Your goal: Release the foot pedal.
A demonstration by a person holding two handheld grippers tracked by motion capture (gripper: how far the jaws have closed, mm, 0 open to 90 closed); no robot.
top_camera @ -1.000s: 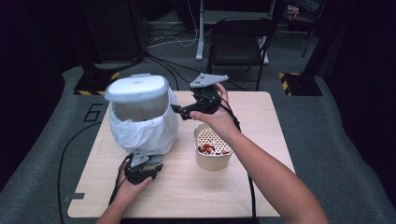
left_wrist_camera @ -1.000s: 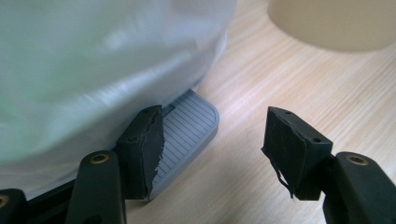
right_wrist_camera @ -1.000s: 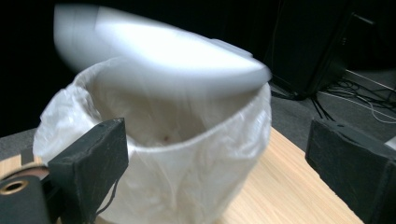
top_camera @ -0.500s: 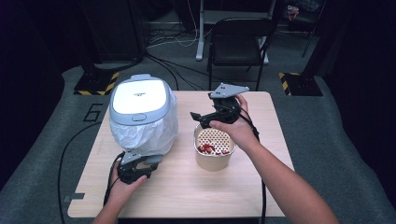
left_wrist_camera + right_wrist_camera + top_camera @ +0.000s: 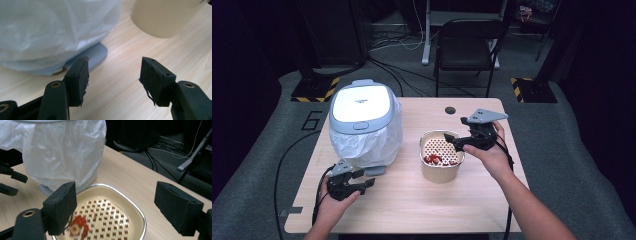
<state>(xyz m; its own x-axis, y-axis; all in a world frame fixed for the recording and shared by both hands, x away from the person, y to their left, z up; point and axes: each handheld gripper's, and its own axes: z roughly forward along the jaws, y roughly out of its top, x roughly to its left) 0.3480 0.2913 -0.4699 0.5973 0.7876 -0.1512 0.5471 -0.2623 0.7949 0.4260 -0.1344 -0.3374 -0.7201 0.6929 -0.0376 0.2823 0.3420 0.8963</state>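
Cream container [image 5: 440, 167] (perforated insert), red scraps [image 5: 432, 159], black tool [image 5: 460, 144]

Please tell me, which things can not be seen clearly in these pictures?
- Bin body: white plastic bag covers it, every view.
- Print on the bin lid: too small, high view.
- Red food in the container: blurred, partly behind the right gripper jaw.
- Container: cut by the top edge, left gripper view.

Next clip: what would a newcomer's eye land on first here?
Probably the pale bin with its closed grey-blue lid, lined with a white plastic bag, standing at the table's left rear. Next, the cream container at the table's centre, its perforated insert holding red food scraps. The right gripper hovers over its rim, jaws apart with nothing between them.
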